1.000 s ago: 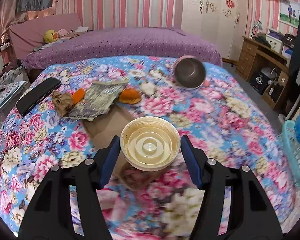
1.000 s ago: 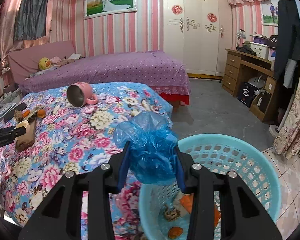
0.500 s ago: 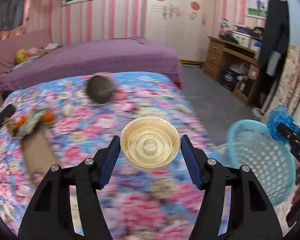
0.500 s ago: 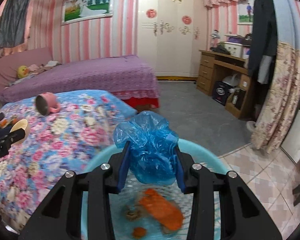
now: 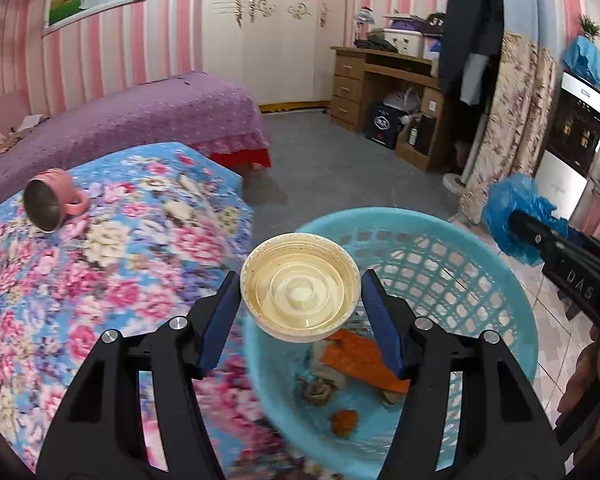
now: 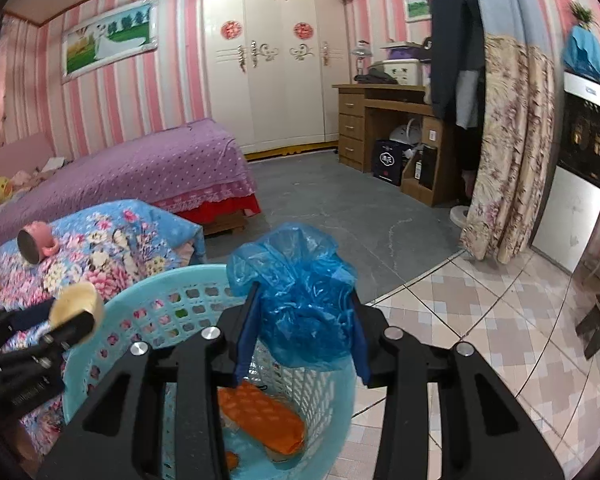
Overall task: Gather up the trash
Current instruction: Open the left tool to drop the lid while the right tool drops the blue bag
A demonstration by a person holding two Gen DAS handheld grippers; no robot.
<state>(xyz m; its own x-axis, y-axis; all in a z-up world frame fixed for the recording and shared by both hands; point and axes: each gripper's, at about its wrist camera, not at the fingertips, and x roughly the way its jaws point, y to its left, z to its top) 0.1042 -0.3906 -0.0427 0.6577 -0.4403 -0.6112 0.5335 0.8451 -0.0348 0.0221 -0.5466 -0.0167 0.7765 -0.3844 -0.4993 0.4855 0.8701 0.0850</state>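
Left gripper [image 5: 300, 306]: jaws part-way apart, blue pads closed on the sides of a round cream plastic lid [image 5: 300, 294], hollow side facing the camera; centre of the left wrist view.
Lid position: held in the air over the near-left rim of the basket, at the edge of the floral bed.
Right gripper [image 6: 302, 312]: jaws narrower, clamped on a crumpled blue plastic bag [image 6: 296, 292]; lower centre of the right wrist view.
Bag position: above the basket's right-hand rim in that view; in the left wrist view it shows at the right edge, beyond the basket's far rim.
Basket [image 5: 480, 264]: light blue, lattice-walled, standing on the floor just beside the bed; lower right of the left wrist view.
Basket contents: an orange wrapper [image 5: 364, 356], a small orange scrap [image 5: 344, 420] and brownish bits that cannot be identified.
Floral bed cover [image 5: 120, 264]: blue with pink flowers, left half of the left wrist view, blurred near the bottom.
Pink mug [image 5: 54, 204]: lying on its side on the cover, metal interior towards the camera, centre left.
Person: part of a hand [image 5: 592, 380] behind the right gripper, lower right edge.
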